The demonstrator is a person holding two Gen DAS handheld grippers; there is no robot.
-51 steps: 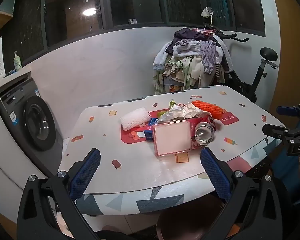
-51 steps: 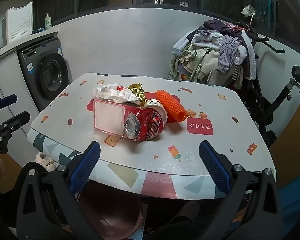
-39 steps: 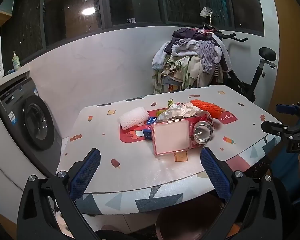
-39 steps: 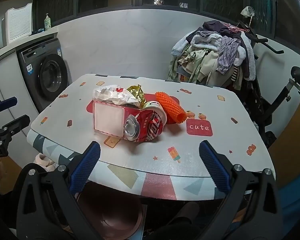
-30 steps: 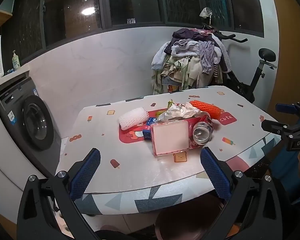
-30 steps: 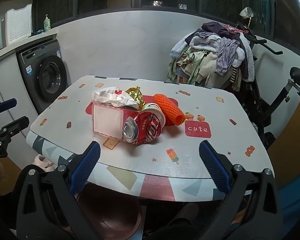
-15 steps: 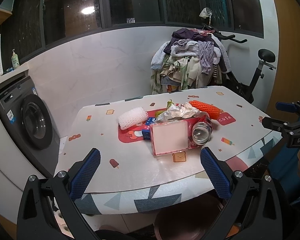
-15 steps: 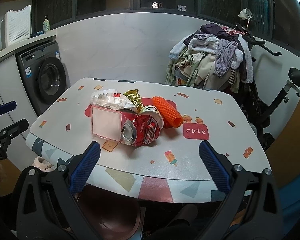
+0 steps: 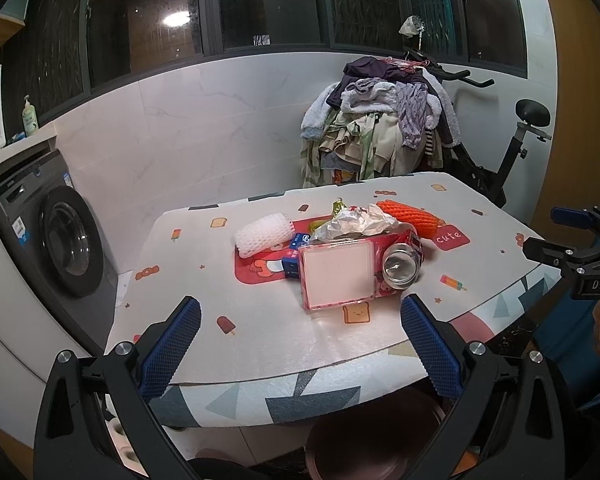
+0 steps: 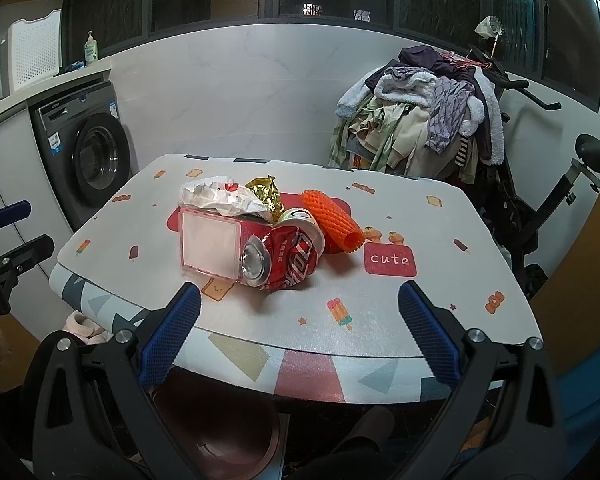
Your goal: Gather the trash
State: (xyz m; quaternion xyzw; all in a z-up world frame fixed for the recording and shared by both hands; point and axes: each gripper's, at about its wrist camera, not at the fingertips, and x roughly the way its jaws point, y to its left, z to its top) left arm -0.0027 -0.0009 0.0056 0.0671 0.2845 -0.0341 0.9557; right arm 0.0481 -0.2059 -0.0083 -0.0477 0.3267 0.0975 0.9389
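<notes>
Laundry-room table had the trash piled mid-top: crushed red can touching a pink box. Left gripper and right gripper hung wide open, holding nothing.

The bin under the table's near edge is half covered by the tabletop and by gripper arms; its bottom is cut off by the picture's edge. The blue packet is mostly hidden behind the pink box, its print too small to read. The foil and box hide most of the gold wrapper. The can's far end is hidden by the cup.
</notes>
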